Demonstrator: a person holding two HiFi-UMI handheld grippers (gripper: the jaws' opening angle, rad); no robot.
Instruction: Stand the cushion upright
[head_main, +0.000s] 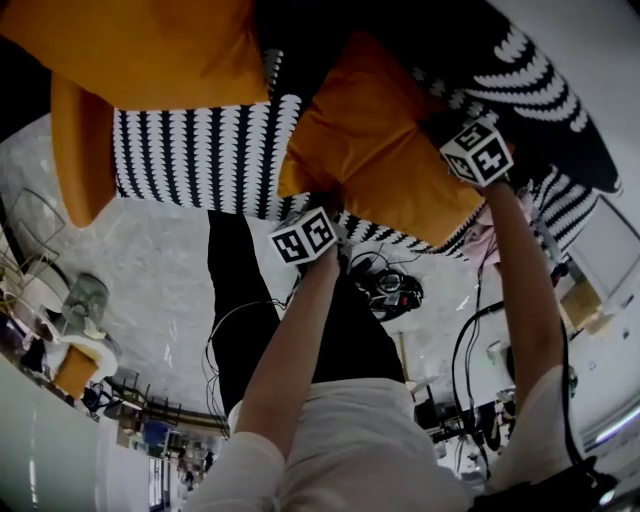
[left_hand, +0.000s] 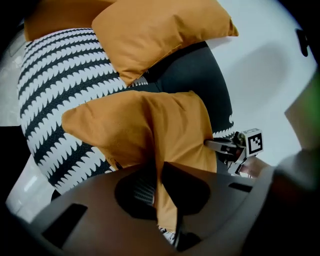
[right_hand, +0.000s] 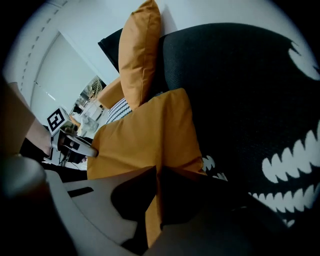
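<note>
Left tongs (left_hand: 160, 192), right tongs (right_hand: 157, 195) each clenched on orange cushion (head_main: 390, 150) edge, probably for tipping it upright against patterned seat (head_main: 190, 150).

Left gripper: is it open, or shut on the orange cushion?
Shut on the orange cushion: the left gripper view shows a fold of its fabric pinched between the jaws of the left gripper.

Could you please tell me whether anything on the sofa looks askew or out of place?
The orange cushion lies slumped on the seat, its fabric bunched where the left gripper and right gripper pinch its edges. The other orange cushion stands upright against the backrest.
</note>
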